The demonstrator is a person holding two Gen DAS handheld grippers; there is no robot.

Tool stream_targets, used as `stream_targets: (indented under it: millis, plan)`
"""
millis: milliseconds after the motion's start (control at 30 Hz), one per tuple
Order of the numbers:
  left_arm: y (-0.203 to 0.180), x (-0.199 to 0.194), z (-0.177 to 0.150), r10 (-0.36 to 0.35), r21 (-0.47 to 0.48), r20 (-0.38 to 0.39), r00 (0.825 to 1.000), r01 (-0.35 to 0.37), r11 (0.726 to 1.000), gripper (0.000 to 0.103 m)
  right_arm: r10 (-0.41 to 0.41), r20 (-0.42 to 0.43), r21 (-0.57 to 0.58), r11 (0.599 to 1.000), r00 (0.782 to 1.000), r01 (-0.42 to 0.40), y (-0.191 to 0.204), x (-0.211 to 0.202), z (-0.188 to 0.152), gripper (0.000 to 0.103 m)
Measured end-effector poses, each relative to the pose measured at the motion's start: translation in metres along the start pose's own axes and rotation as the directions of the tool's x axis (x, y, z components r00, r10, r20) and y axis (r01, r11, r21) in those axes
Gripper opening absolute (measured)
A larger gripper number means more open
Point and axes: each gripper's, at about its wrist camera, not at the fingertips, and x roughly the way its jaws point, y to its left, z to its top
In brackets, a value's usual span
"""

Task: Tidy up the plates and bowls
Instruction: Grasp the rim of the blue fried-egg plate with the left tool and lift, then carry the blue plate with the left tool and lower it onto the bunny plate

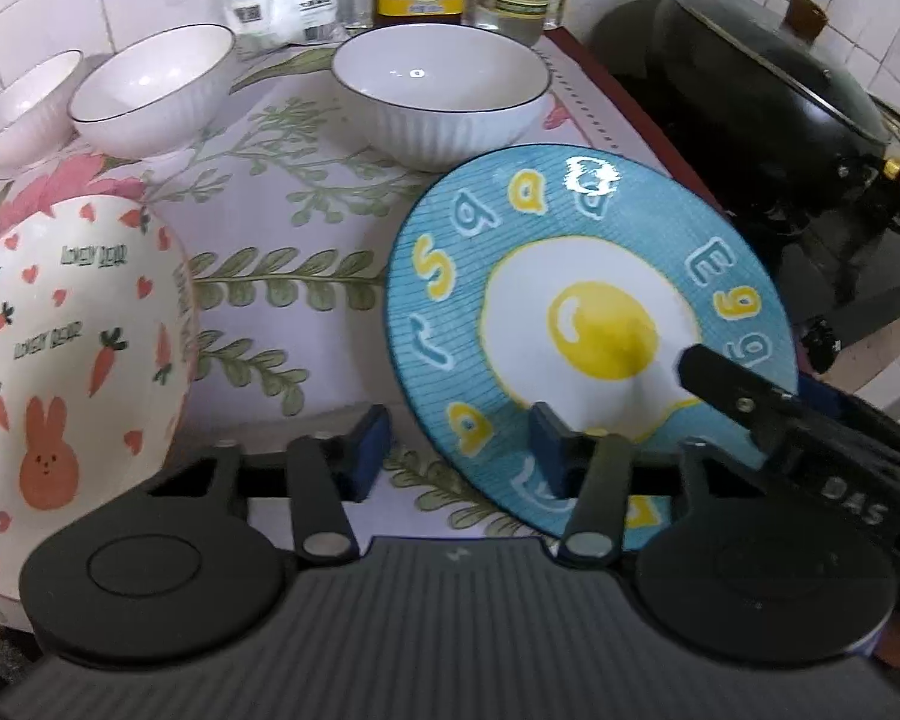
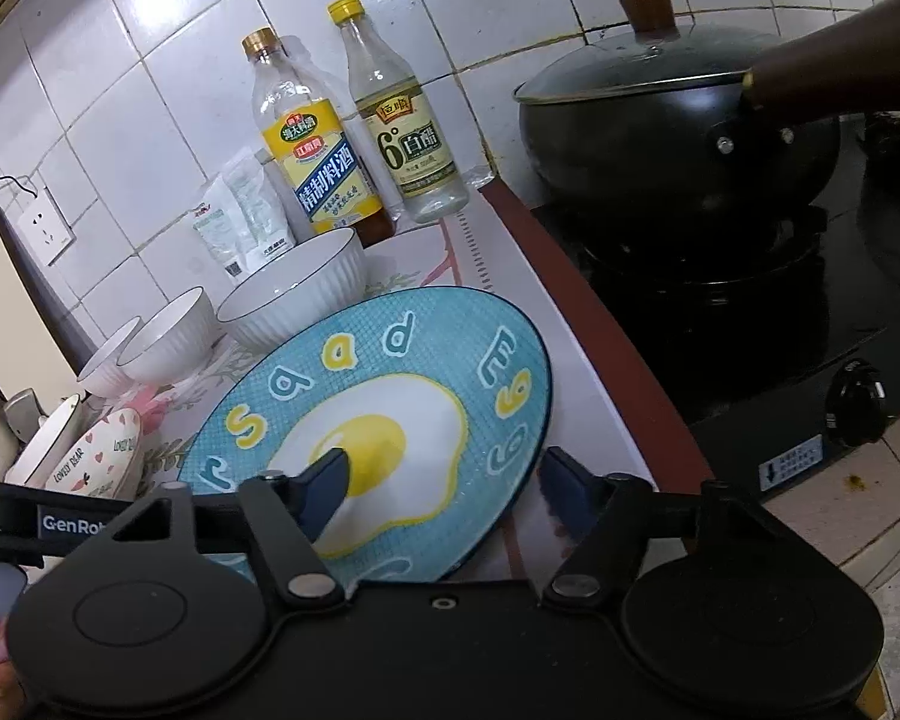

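**A:** Right wrist view has the blue egg plate (image 2: 390, 414) tilted up off the floral mat (image 2: 570, 360), near rim raised, far rim close to the big white bowl (image 2: 297, 294). The right gripper (image 2: 444, 480) is spread wide around the near rim, one finger over the face, one off the edge. Not clamped yet.

**B:** Left gripper (image 1: 459, 450) is apart too, one finger at the plate's (image 1: 588, 324) lower rim, nothing squeezed.

**A:** Glazed ceramic, so probably stiff, slick and chippy. I'd pinch the rim, pads flat on both faces.

**B:** It's round, no real long axis. The face looks up toward the cameras, and it slopes toward the wok (image 2: 678, 138) side.
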Motion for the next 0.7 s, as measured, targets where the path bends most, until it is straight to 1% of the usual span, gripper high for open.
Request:
stream_targets:
  millis: [33,133,200,233,267,333,367,400,467,567,633,700]
  plan:
    - [-0.001,0.0,0.001,-0.008,-0.003,0.0,1.0,0.008,1.0,0.036,-0.001,0.0,0.0,1.0,1.0,0.001,0.0,0.002,0.0,0.066]
    - [-0.002,0.001,0.002,-0.005,-0.025,0.002,1.0,0.005,1.0,0.036,-0.008,0.007,0.01,1.0,1.0,0.008,-0.001,0.005,0.002,0.063]
    - [-0.001,0.002,0.002,-0.007,-0.035,0.006,1.0,0.008,0.999,0.036,-0.009,0.02,0.049,0.999,1.0,0.008,-0.006,0.006,0.001,0.056]
    - [-0.002,0.002,0.002,-0.003,-0.041,0.005,1.0,0.004,0.999,0.036,-0.009,0.019,0.047,0.999,1.0,0.008,-0.007,0.007,0.002,0.055]
    - [-0.002,0.002,0.003,0.0,-0.047,0.002,1.0,0.0,0.999,0.036,-0.012,0.013,0.041,0.999,1.0,0.012,-0.007,0.007,0.002,0.051]
    - [-0.002,0.003,0.004,0.004,-0.071,-0.005,1.0,-0.005,0.997,0.036,-0.031,-0.002,0.072,0.997,1.0,0.031,-0.01,0.007,0.006,0.041]
    - [-0.001,0.003,0.004,0.006,-0.081,-0.007,1.0,-0.007,0.997,0.036,-0.049,-0.014,0.091,0.995,0.999,0.05,-0.012,0.007,0.008,0.027]
    - [-0.001,0.003,0.004,0.008,-0.087,-0.008,1.0,-0.009,0.996,0.036,-0.061,-0.023,0.109,0.992,0.998,0.063,-0.016,0.006,0.009,0.021]
    - [-0.002,0.002,0.003,0.011,-0.079,-0.01,1.0,-0.012,0.997,0.035,-0.043,-0.044,0.163,0.985,0.998,0.05,-0.022,0.005,0.012,0.018]
    - [0.0,-0.001,0.003,-0.002,-0.061,-0.021,1.0,0.0,0.998,0.033,-0.069,-0.065,0.153,0.985,0.995,0.078,-0.017,0.003,0.014,0.018]
    - [0.001,-0.009,0.003,0.001,-0.036,-0.025,1.0,-0.002,0.999,0.033,-0.057,-0.07,0.183,0.981,0.996,0.069,-0.017,0.0,0.014,0.018]
    - [0.0,-0.016,0.003,0.01,-0.015,-0.018,1.0,-0.01,1.0,0.033,-0.044,-0.068,0.171,0.984,0.997,0.055,-0.013,-0.007,0.013,0.018]
